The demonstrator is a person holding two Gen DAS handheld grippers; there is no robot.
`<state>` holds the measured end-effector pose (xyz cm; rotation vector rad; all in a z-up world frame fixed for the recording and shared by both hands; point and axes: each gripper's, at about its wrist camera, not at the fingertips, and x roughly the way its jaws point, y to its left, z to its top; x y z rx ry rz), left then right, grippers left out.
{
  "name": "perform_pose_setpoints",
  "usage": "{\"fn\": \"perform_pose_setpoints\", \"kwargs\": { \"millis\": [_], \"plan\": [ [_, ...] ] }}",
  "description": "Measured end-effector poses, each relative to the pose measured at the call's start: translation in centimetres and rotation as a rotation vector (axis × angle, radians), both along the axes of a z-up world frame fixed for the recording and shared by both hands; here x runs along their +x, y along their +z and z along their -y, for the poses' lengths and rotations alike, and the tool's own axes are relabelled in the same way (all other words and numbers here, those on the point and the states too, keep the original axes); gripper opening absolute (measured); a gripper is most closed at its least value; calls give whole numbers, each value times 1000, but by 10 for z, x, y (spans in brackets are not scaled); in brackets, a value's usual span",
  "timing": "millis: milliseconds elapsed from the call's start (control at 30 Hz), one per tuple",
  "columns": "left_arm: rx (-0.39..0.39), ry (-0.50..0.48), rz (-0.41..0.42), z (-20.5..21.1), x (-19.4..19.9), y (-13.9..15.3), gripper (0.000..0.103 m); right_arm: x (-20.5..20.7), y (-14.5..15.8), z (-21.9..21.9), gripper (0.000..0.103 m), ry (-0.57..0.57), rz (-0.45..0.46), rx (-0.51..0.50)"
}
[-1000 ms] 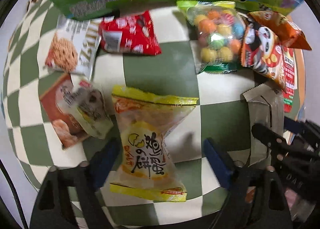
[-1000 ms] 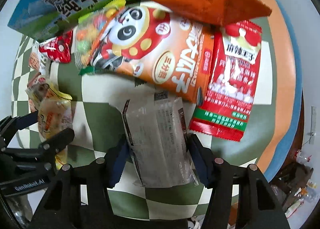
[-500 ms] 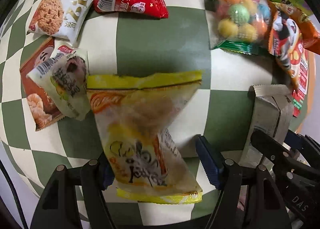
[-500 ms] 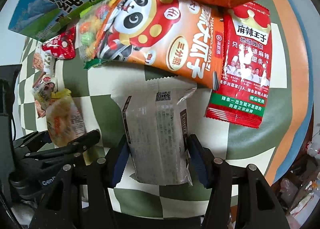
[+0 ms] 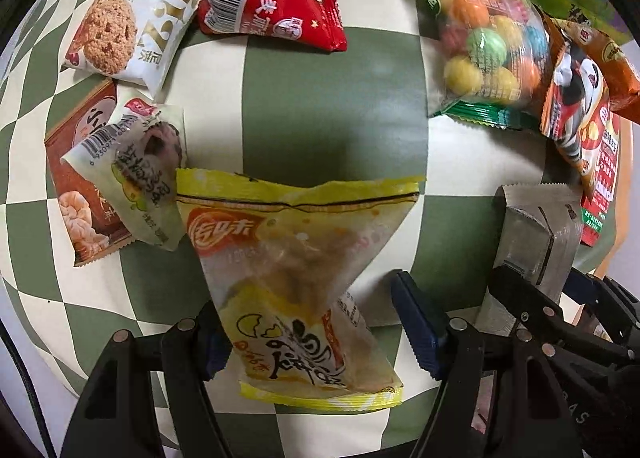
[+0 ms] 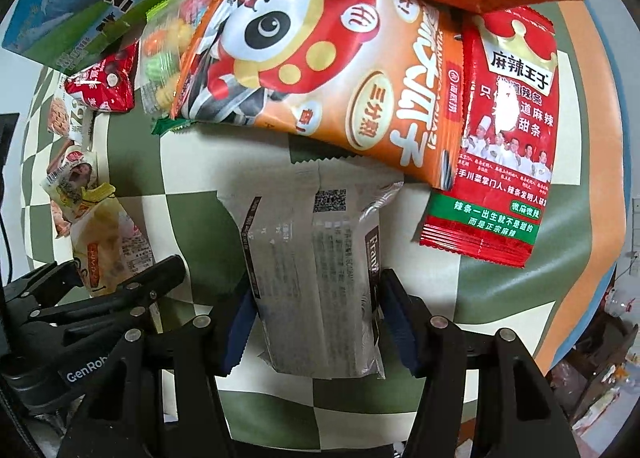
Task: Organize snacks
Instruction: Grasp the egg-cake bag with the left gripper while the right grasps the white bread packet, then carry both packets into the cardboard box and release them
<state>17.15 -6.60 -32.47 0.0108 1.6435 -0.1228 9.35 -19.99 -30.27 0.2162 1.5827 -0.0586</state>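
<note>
My left gripper [image 5: 310, 332]: spread around yellow pack [image 5: 296, 266], lower centre. Right gripper [image 6: 316, 322]: pinching grey pack [image 6: 316, 262]. Close left squarely mid-pack.

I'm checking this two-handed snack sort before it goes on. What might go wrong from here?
1. The yellow packet touches only one of the left gripper's jaws; the other stands clear, so it may slip out.
2. The silver packet in the right gripper has its top edge under the panda bag; lifting may drag that bag.
3. The grippers sit close and may collide.
</note>
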Motion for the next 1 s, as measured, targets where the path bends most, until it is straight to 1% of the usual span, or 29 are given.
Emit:
{"fn": "perform_pose_setpoints", "kwargs": {
  "millis": [33,67,100,133,167,200,267,433,533,667,733,867,933,1000],
  "plan": [
    [0,1,3,-3,0,2,69,0,-2,-3,63,3,0,-5],
    [2,3,8,-6,-1,2,65,0,-3,-5,63,7,0,-10],
    [5,2,18,-9,-1,5,56,1,-5,-7,63,11,3,-15],
    [11,-1,24,-11,-5,8,50,2,-7,-13,62,14,6,-21],
    [10,-1,30,-13,-5,10,47,1,-6,-17,61,22,14,-29],
    [10,1,29,-15,-6,11,42,-1,-4,-21,61,29,21,-34],
    [5,13,26,-21,-6,16,41,-5,1,-27,59,48,39,-43],
    [-7,15,33,-30,-14,25,37,-13,14,-42,58,71,68,-49],
    [-23,15,37,-39,-22,34,36,-19,22,-45,58,62,78,-16],
    [-50,21,57,-46,-29,55,36,-23,39,-48,58,48,103,37],
    [-72,23,71,-50,-28,70,36,-23,51,-50,58,42,120,64],
    [-145,41,108,-60,-19,110,36,-12,80,-43,58,23,160,134],
    [-191,45,127,-60,-10,134,36,-2,102,-39,58,17,194,169],
    [-246,45,146,-59,5,160,36,14,128,-33,58,19,249,181]
  ]
}}
